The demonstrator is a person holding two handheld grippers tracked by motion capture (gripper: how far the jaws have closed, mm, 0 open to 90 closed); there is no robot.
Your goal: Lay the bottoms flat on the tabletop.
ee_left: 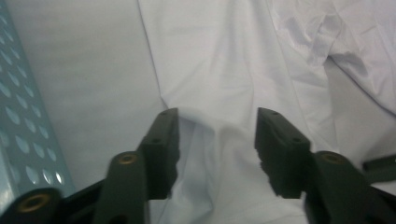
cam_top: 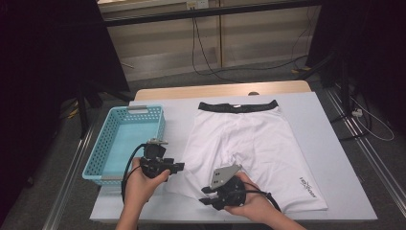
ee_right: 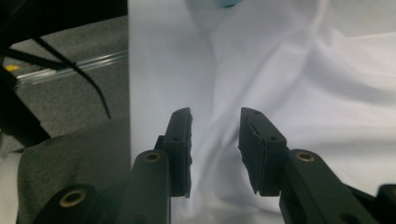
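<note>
White shorts (cam_top: 249, 143) with a black waistband (cam_top: 238, 106) lie flat on the table, waistband at the far side. My left gripper (cam_top: 181, 166) rests at the left leg's outer edge, jaws pointing right. In the left gripper view its jaws (ee_left: 217, 116) stand apart over the white cloth (ee_left: 224, 56), which lies loose between them. My right gripper (cam_top: 206, 196) sits at the same leg's hem near the front edge. Its jaws (ee_right: 215, 114) are also apart, a soft fold of the cloth (ee_right: 303, 79) running between them without being pinched.
A light blue plastic basket (cam_top: 125, 143) stands on the table's left side, right beside my left hand; its perforated wall (ee_left: 18, 116) is close by. The white table cover (cam_top: 325, 191) ends just in front of my right hand. Cables lie on the floor beyond.
</note>
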